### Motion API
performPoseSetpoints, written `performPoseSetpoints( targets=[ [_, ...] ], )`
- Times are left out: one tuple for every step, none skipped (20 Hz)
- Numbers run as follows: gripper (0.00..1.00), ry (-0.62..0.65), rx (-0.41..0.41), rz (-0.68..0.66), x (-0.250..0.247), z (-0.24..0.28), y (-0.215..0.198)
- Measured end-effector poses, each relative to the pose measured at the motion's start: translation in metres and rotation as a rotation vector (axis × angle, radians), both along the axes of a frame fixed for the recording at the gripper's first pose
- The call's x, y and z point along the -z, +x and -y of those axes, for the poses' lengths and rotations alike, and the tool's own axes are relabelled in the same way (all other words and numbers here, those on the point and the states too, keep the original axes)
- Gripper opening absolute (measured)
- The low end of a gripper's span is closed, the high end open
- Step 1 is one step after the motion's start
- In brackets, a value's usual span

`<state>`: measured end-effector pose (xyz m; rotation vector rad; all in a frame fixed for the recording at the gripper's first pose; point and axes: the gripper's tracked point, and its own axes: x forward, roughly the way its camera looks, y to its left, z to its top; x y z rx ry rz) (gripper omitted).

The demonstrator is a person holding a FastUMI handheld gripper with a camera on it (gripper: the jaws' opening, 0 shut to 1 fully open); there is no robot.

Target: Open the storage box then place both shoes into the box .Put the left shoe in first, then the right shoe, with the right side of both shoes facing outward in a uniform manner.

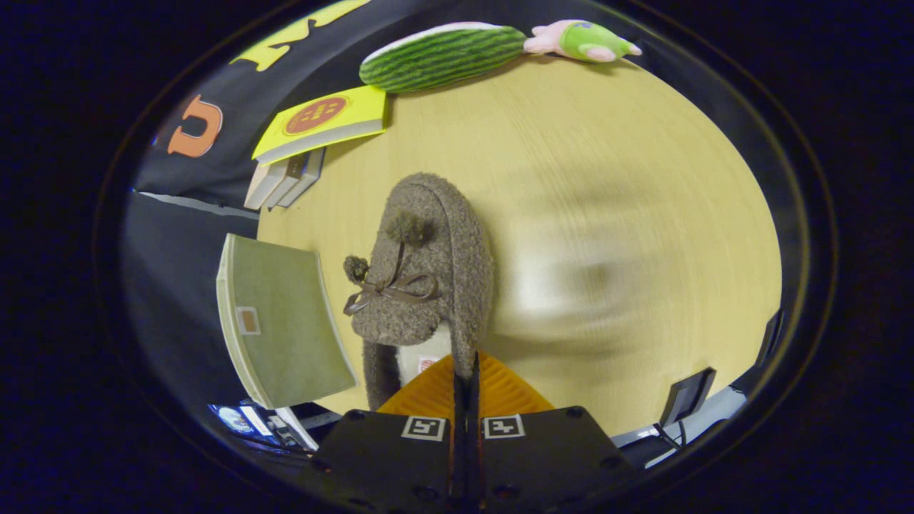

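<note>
Holding: gripper (pixel 465 371) fingers pinch the heel edge of the fuzzy shoe (pixel 428 271), lifted over the table (pixel 643 178).
Box: green box (pixel 282 321) sits left.
Left: shoe not in yet.

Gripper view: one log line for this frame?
fingers: shut on slipper heel rim | slipper: fuzzy grey, bow, held above table | green folder: beside slipper

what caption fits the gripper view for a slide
Gripper shut on the heel rim of a fuzzy grey slipper above a wooden table.
</note>
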<state>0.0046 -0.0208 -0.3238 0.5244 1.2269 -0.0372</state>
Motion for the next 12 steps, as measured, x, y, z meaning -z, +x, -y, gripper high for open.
performPoseSetpoints(
  targets=[
    [0.06,0.007,-0.008,0.013,-0.013,-0.010,0.000],
    [0.06,0.011,-0.020,0.026,-0.027,-0.022,0.000],
    [0.06,0.015,-0.032,0.039,-0.042,-0.034,0.000],
    [0.06,0.014,-0.037,0.045,-0.056,-0.044,-0.002],
    [0.06,0.020,-0.039,0.052,-0.071,-0.057,-0.005],
    [0.06,0.028,-0.048,0.061,-0.084,-0.073,-0.006],
    [0.06,0.036,-0.062,0.074,-0.097,-0.088,-0.008],
    [0.06,0.043,-0.079,0.085,-0.108,-0.105,-0.009],
    [0.06,0.049,-0.095,0.092,-0.122,-0.119,-0.011],
    [0.06,0.054,-0.112,0.099,-0.131,-0.140,-0.009],
    [0.06,0.056,-0.125,0.099,-0.136,-0.158,-0.008],
    [0.06,0.059,-0.139,0.102,-0.141,-0.177,-0.005]
  ],
)
